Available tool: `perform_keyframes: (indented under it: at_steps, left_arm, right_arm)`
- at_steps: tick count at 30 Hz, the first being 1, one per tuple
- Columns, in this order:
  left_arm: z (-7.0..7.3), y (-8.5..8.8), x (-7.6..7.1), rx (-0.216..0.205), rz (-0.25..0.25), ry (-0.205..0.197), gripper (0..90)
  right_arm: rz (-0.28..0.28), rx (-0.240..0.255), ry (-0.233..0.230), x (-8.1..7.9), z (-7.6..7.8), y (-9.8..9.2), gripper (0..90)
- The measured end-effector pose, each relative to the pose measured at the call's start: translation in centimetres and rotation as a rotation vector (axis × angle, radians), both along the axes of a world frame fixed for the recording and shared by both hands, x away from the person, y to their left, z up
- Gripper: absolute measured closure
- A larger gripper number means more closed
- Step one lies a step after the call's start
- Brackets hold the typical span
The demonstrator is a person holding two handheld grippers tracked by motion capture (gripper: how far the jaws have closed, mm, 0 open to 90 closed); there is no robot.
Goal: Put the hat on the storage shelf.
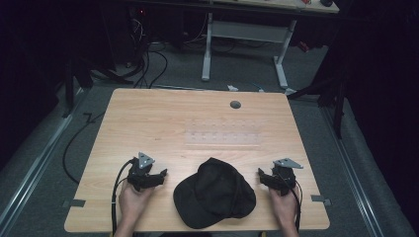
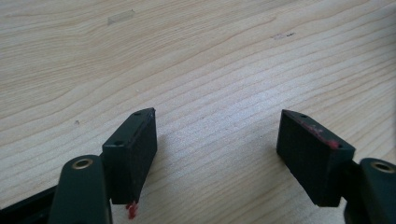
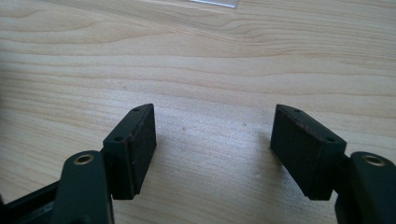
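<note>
The left gripper (image 1: 159,176) is resting on the desk (image 1: 148,118) with its jaws spread wide and nothing between them; the right gripper (image 1: 263,176) is sitting likewise, released and empty. Between them, near the desk's front edge, a black cap (image 1: 215,193) is lying crown up, apart from both. It looks light and soft, its crown likely collapsing under a pinch, so the stiffer brim (image 1: 190,210) seems the better hold.

Black cap (image 1: 215,192) — lying crumpled on the table's (image 1: 148,118) near edge.
</note>
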State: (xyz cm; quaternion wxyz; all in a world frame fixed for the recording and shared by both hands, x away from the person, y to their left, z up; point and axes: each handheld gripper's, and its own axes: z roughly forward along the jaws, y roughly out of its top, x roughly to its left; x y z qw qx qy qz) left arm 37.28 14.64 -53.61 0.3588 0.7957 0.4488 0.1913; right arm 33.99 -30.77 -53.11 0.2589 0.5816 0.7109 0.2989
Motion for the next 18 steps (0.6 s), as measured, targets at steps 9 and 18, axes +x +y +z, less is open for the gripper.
perform_keyframes:
  at_steps: [9, 18]
  left_arm:
    - [0.01, 0.03, -0.02, -0.001, -0.001, 0.002, 28.9]
    - [0.02, 0.04, -0.02, -0.002, -0.001, 0.003, 28.7]
  right_arm:
    - [0.002, 0.000, 0.003, 0.07, 0.02, 0.01, 31.0]
    - [0.027, -0.004, 0.011, 0.14, -0.01, 0.10, 25.9]
